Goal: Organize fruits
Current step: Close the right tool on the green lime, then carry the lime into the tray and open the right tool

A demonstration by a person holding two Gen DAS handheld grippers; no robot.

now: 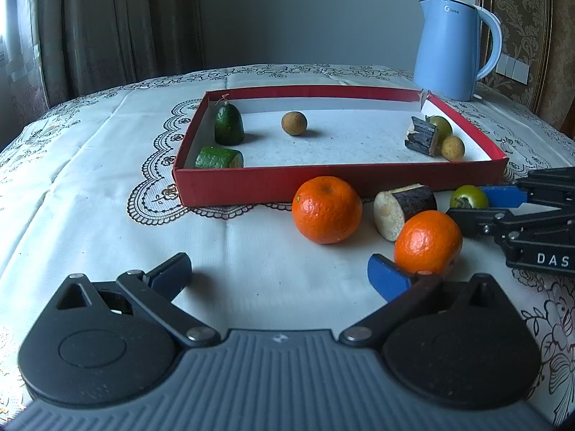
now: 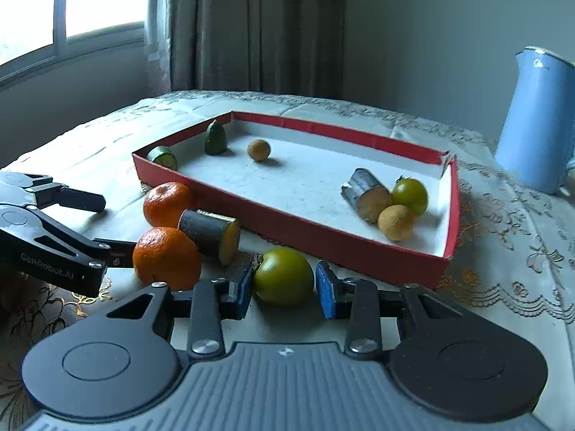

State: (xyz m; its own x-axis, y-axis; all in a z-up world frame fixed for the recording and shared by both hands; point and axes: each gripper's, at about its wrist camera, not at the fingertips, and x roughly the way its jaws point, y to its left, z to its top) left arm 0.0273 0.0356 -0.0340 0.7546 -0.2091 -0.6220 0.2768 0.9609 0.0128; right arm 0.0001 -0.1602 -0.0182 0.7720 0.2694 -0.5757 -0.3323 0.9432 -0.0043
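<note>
A red tray (image 1: pixel 273 183) (image 2: pixel 345 251) holds two green cucumber pieces (image 1: pixel 229 125), two tan longans (image 1: pixel 294 123), a dark sugarcane piece (image 1: pixel 423 135) and a green tomato (image 1: pixel 441 126). In front of it on the cloth lie two oranges (image 1: pixel 326 209) (image 1: pixel 427 242), a sugarcane piece (image 1: pixel 404 210) and a green tomato (image 1: pixel 468 197) (image 2: pixel 284 276). My left gripper (image 1: pixel 280 273) is open, its right finger touching the near orange (image 2: pixel 166 256). My right gripper (image 2: pixel 284 291) is open with the green tomato between its pads, apart from the right one.
A blue electric kettle (image 1: pixel 454 48) (image 2: pixel 535 122) stands behind the tray's right corner. The table has a white lace cloth (image 1: pixel 90 179). Curtains and a window lie beyond the far edge.
</note>
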